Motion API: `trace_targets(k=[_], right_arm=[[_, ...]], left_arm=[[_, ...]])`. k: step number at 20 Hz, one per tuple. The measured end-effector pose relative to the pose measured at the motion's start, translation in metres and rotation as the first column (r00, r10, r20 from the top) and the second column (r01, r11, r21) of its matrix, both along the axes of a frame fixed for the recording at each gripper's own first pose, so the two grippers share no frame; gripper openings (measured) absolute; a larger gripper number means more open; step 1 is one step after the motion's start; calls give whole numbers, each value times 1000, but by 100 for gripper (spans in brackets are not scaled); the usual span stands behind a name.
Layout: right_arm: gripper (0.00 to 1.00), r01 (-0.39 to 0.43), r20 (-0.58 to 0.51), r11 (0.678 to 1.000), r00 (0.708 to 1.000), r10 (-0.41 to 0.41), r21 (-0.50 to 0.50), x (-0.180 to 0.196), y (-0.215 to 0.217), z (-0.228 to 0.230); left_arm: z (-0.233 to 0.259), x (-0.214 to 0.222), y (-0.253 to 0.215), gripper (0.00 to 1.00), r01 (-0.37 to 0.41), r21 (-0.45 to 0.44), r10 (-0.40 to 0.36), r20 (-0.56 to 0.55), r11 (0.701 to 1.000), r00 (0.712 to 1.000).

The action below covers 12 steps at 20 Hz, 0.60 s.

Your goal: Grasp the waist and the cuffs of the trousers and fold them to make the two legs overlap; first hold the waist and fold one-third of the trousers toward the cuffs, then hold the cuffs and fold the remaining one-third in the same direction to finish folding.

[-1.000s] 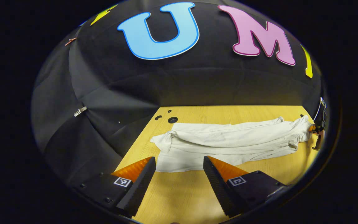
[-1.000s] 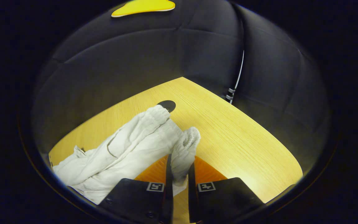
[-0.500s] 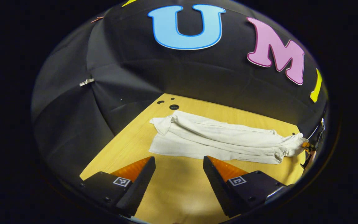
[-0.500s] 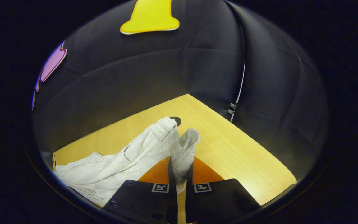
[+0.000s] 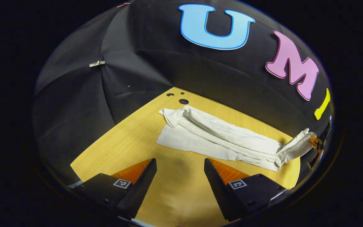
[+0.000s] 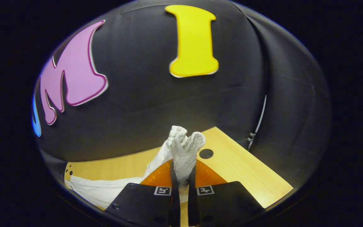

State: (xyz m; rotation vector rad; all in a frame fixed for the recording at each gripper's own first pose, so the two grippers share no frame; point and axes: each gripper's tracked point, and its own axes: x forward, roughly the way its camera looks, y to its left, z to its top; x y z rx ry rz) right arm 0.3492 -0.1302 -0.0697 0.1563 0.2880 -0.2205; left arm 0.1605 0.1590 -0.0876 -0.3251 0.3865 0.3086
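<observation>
White trousers stretch across the worktop, waist raised and pinched in the right claw. The left claw hovers open and empty nearby. With the cuffs unheld, the fold may drag and bunch.

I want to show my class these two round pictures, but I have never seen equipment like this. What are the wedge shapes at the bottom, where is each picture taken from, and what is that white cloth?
A person holds one pair of tongs in each hand; a camera rides on each pair and looks along its fingers. The left gripper view shows the left tongs open above a wooden table, holding nothing. White trousers lie stretched across the table. The right gripper view shows the right tongs shut on the ribbed waist, lifting that end off the wood.
</observation>
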Motion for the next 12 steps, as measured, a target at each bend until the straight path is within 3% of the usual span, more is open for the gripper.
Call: trace_targets(k=[5, 9, 12], right_arm=[[14, -95, 33, 995, 995, 94, 25, 8, 88, -1], [13, -156, 51, 988, 987, 156, 14, -3, 154, -22], [14, -198, 27, 980, 980, 198, 33, -10, 201, -54]], left_arm=[[-19, 8, -12, 96, 90, -15, -90, 15, 996, 996], [-23, 39, -8, 96, 94, -97, -88, 64, 991, 994], [-19, 70, 12, 96, 93, -92, -83, 110, 991, 990]])
